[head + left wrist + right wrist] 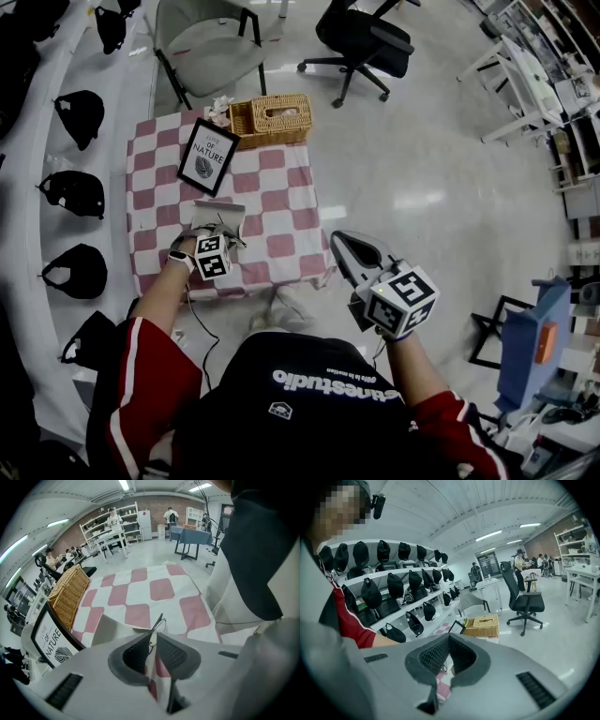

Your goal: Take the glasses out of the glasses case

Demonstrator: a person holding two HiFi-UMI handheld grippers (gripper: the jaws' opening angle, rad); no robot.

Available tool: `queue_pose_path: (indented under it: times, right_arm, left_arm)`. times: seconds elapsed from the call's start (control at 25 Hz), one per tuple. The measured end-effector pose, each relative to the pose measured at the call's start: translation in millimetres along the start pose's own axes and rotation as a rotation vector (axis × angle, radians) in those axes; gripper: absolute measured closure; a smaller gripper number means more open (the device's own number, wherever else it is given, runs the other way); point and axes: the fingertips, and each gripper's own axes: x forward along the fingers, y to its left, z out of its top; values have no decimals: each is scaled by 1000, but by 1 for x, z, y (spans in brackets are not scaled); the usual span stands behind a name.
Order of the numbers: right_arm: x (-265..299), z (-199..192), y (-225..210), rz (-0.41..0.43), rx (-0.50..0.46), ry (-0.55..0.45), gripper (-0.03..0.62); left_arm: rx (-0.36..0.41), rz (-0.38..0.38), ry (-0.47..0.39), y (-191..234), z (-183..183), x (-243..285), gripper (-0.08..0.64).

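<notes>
Grey jaws of the left gripper [152,641] are closed on thin wire-framed glasses [159,620], held right at the pale glasses case [110,629] on a pink-checked tablecloth [161,590]. A framed print [51,639] and a wicker basket [68,595] are set beyond. The right gripper [448,641] is held off the table, jaws together, empty.

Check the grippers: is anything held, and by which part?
The left gripper pinches the glasses by the thin wire frame, apparently near a nose pad. The right gripper is shut and empty.
</notes>
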Motion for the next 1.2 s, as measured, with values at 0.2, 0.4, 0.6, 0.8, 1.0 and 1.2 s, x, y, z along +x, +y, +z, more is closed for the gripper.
queue_pose_path:
  times: [0.2,0.4,0.6,0.8,1.0,1.2]
  right_arm:
    - [-1,-1,-1,-1,6,1,588]
    - [-2,0,0,1,12,-2,588]
    - [-1,0,2,6,11,-7,588]
    - [-2,1,8,12,7,-9,588]
    - [-6,4,15,20,-1,-17,588]
    - [-9,7,26,35,-14,-28,589]
  left_arm:
    - [29,13,-5,1,2,-4,523]
    - [45,22,-4,4,3,-9,534]
    - [51,47,-11,7,3,-13,544]
    - [57,75,-21,11,5,-22,549]
    - [65,105,-31,10,10,-35,549]
    - [67,156,-42,12,14,-49,549]
